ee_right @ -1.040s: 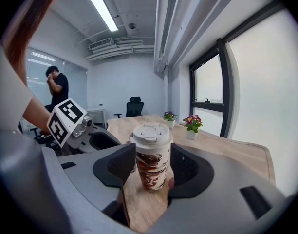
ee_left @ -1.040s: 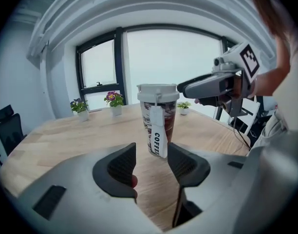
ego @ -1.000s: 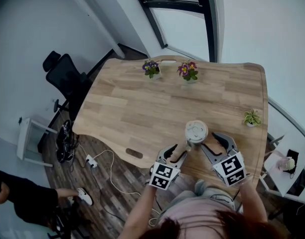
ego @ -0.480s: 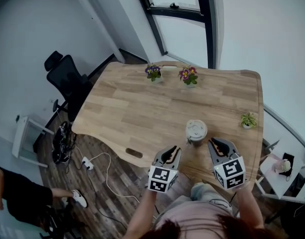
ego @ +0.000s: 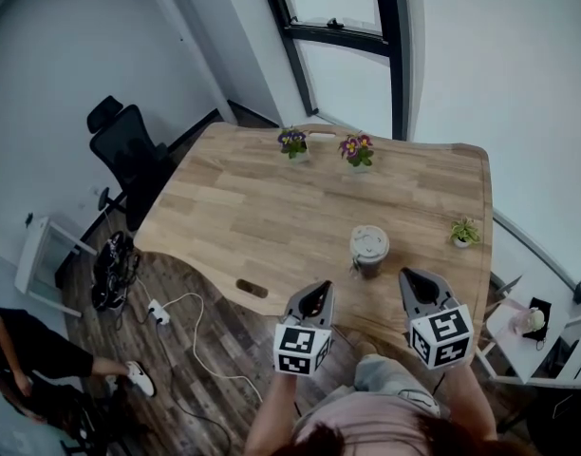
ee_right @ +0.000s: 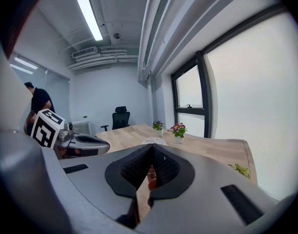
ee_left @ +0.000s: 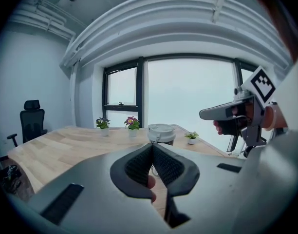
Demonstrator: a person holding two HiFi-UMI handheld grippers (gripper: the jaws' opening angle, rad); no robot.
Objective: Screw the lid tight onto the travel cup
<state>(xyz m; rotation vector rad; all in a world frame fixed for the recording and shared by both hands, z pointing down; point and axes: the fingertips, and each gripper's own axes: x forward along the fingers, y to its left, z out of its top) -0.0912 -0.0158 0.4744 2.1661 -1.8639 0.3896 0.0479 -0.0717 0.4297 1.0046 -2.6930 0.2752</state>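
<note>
Both grippers empty. Your left gripper [ego: 315, 294] has just closed its jaws on nothing, near the table [ego: 243, 207] edge. Travel cup [ego: 369, 256] stands apart ahead, lid [ego: 369, 240] on, apparently seated. Your right gripper [ego: 411, 279] likewise just closed empty, clear of the cup, likely let go after tightening.

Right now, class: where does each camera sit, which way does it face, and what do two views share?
Head view: on the head, steeply down at table, travel cup, left tongs, right tongs; forearms show.
Left gripper view: on left tongs, along shut jaws toward cup, window.
Right gripper view: on right tongs, across table toward chair.
Both share the flowerpots.
</note>
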